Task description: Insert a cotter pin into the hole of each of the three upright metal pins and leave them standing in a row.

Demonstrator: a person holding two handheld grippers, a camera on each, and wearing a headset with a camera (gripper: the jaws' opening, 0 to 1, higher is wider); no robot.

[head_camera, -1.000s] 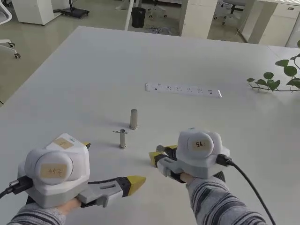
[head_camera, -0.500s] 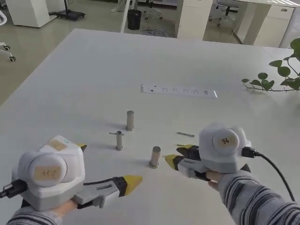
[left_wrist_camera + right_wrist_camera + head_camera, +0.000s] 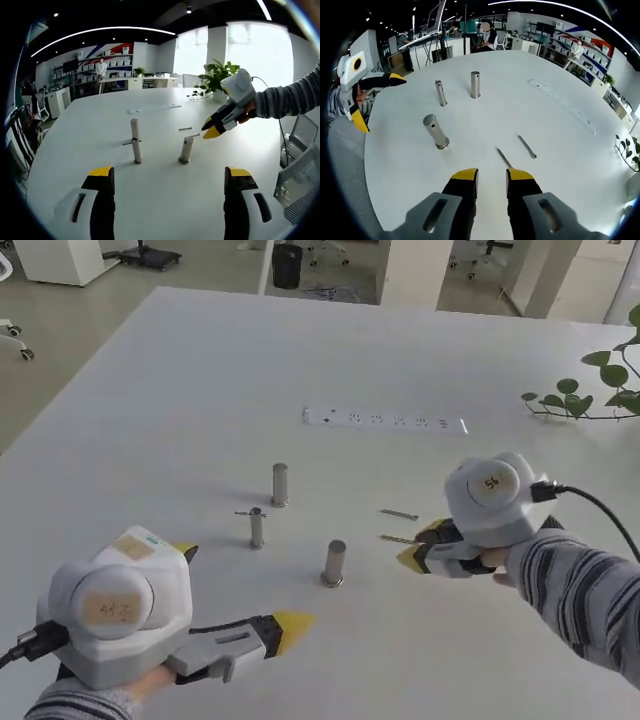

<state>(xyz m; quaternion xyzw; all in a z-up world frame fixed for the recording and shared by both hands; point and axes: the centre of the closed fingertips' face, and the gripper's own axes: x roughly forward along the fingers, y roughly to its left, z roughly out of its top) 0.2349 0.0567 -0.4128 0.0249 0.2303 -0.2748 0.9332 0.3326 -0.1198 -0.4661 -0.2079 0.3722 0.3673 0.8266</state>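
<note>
Three upright metal pins stand on the white table. The far pin (image 3: pixel 280 485) is bare. The middle pin (image 3: pixel 257 527) has a cotter pin through its hole. The near pin (image 3: pixel 334 563) stands free and bare. Two loose cotter pins (image 3: pixel 399 514) (image 3: pixel 397 538) lie flat to its right. My right gripper (image 3: pixel 424 545) hovers just right of them, its jaws a narrow gap apart with nothing between; the nearer cotter pin (image 3: pixel 504 157) lies straight ahead of it. My left gripper (image 3: pixel 290 626) is low at the front left, jaws wide open (image 3: pixel 170 172), facing the pins (image 3: pixel 186 150).
A white power strip (image 3: pixel 385 421) lies across the table beyond the pins. Plant leaves (image 3: pixel 600 390) reach in at the right edge. A cable trails from the right gripper. Bare tabletop (image 3: pixel 180 390) stretches to the left and back; office furniture stands beyond the table.
My right gripper has let go of the near pin, which now stands alone, and has moved right to the loose cotter pins. The left gripper has hardly moved.
</note>
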